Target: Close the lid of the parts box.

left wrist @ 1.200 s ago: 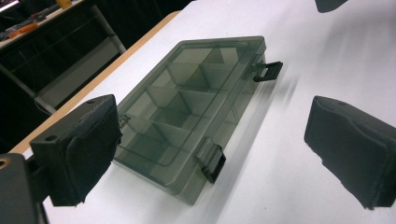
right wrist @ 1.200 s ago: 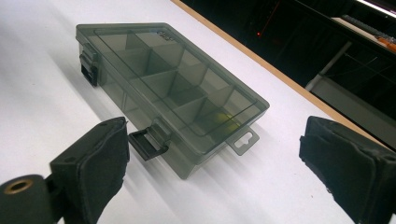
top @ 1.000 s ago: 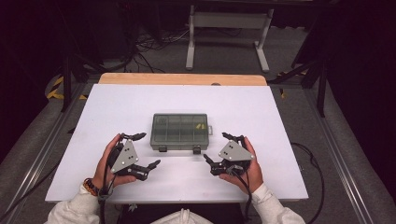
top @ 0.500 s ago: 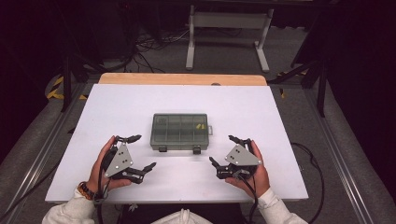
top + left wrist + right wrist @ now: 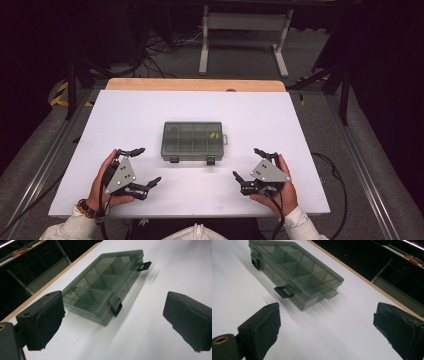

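Observation:
A smoky translucent compartment box [image 5: 192,140] lies closed in the middle of the white table [image 5: 130,120], with two black latches on its near side and something small and yellow inside at the right. The box [image 5: 102,283] lies ahead of the left gripper's jaws, and the box [image 5: 294,267] lies ahead of the right gripper's jaws. My left gripper [image 5: 145,166] is open near the front left, apart from the box. My right gripper [image 5: 248,163] is open at the front right, holding nothing.
A wooden strip [image 5: 195,84] runs along the table's far edge. Beyond it stand a white metal frame [image 5: 242,35] and cables on the grey floor. Rails [image 5: 367,175] flank both sides of the table.
Both grippers have drawn back toward the table's front edge and outward, away from the box. The box has not moved.

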